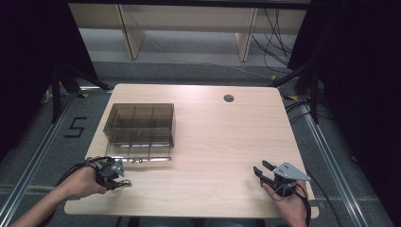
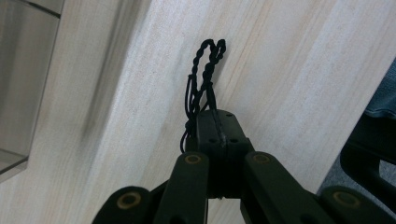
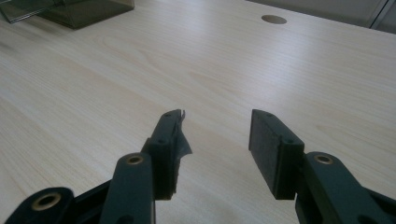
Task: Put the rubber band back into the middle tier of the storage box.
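Note:
A thin black twisted cord (image 2: 208,60) lies looped on the pale wooden table (image 1: 213,142) near its front left corner. My left gripper (image 2: 217,121) is shut on the near end of that cord, its two pads pressed together with strands coming out beside them. In the high view the left gripper (image 1: 112,171) sits just in front of the box, and the cord (image 1: 124,183) trails to its right. My right gripper (image 3: 217,126) stands open over bare table with nothing between its pads. The high view has the right gripper (image 1: 263,171) near the front right corner.
A dark see-through compartment box (image 1: 140,124) stands at the table's left, its clear lid (image 1: 137,155) folded down toward me. Its wall also shows in the left gripper view (image 2: 23,70). A round cable hole (image 1: 229,98) is at the back right. Floor rails run along both sides.

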Available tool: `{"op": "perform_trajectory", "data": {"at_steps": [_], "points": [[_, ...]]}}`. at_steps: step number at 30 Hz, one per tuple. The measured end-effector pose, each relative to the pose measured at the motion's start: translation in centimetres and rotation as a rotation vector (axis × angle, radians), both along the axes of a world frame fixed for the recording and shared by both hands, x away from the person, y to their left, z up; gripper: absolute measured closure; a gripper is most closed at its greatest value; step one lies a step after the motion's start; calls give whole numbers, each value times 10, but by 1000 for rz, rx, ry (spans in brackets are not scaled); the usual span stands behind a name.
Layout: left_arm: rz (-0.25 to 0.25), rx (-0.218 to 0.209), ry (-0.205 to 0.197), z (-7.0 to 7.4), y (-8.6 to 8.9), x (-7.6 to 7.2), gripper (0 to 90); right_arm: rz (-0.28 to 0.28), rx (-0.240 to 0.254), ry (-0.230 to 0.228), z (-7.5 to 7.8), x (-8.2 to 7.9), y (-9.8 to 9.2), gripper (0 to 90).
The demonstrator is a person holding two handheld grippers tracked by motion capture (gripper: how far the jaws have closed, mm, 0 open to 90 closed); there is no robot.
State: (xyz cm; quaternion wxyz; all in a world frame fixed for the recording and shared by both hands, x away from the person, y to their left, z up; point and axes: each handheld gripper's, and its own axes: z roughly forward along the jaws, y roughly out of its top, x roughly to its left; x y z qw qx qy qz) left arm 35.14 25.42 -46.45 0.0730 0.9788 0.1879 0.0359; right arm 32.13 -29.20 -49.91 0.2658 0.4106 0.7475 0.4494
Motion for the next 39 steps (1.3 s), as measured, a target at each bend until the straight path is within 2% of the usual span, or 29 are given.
{"op": "perform_trajectory", "data": {"at_steps": [3, 4, 5, 6, 7, 9, 10, 11, 12, 13, 14, 15, 16, 17, 19, 22, 28, 34, 35, 36, 38, 39], "points": [[-6, 4, -7, 3, 0, 2, 894, -2, -3, -3, -1, 0, 0, 552], [-10, 6, -6, 4, 0, 2, 894, -18, 19, 23, 0, -2, 2, 552], [-21, 13, -3, 6, 0, 3, 894, -17, 14, 23, 0, -2, 2, 552], [10, 3, 17, 7, 0, 1, 894, -5, -5, -4, 0, 0, 1, 552], [-18, 11, 3, 9, 0, 3, 894, -5, 3, 12, 0, -1, 1, 552], [2, 7, 20, 11, 0, 1, 894, -12, 8, 22, 0, -2, 2, 552], [1, 6, 19, 12, 0, 1, 894, 0, -4, 6, 0, 0, 1, 552], [1, 5, 20, 13, 0, 1, 894, -2, -1, 9, 0, -1, 1, 552], [-5, 6, 24, 14, 0, 2, 894, -14, 6, 22, 0, -2, 2, 552], [-12, 5, 23, 14, 1, 2, 894, -7, -1, -1, 0, 0, 1, 552], [-60, 15, -1, 16, 1, 6, 894, -11, 5, 22, 0, -2, 1, 552], [-47, 9, 5, 17, 2, 5, 894, 4, -12, 1, -1, 0, 0, 552], [-40, 7, 9, 17, 2, 4, 894, 9, -9, 15, -1, 0, 1, 553], [-70, 15, -7, 19, 2, 7, 894, 8, -5, 14, -1, 0, 1, 552], [-49, 8, 10, 20, 2, 5, 894, 7, -13, 13, -1, 0, 1, 553], [-57, 9, 5, 23, 2, 7, 894, 8, -6, 15, -1, 0, 1, 553], [-111, 21, -9, 29, 1, 10, 894, 2, 0, 5, 0, 1, 0, 554], [-107, 29, -12, 36, 4, 12, 894, 10, -6, 2, -1, 2, 0, 555], [-111, 31, -10, 37, 4, 12, 895, -12, 14, 32, 0, -2, 2, 555], [-110, 33, -8, 37, 5, 12, 894, 10, -14, 2, -1, 1, 0, 555], [-107, 30, -7, 38, 6, 13, 895, 1, -1, 13, 0, 0, 1, 556], [-104, 30, -6, 38, 6, 13, 895, 17, -14, -1, 0, 2, 1, 555]]}}
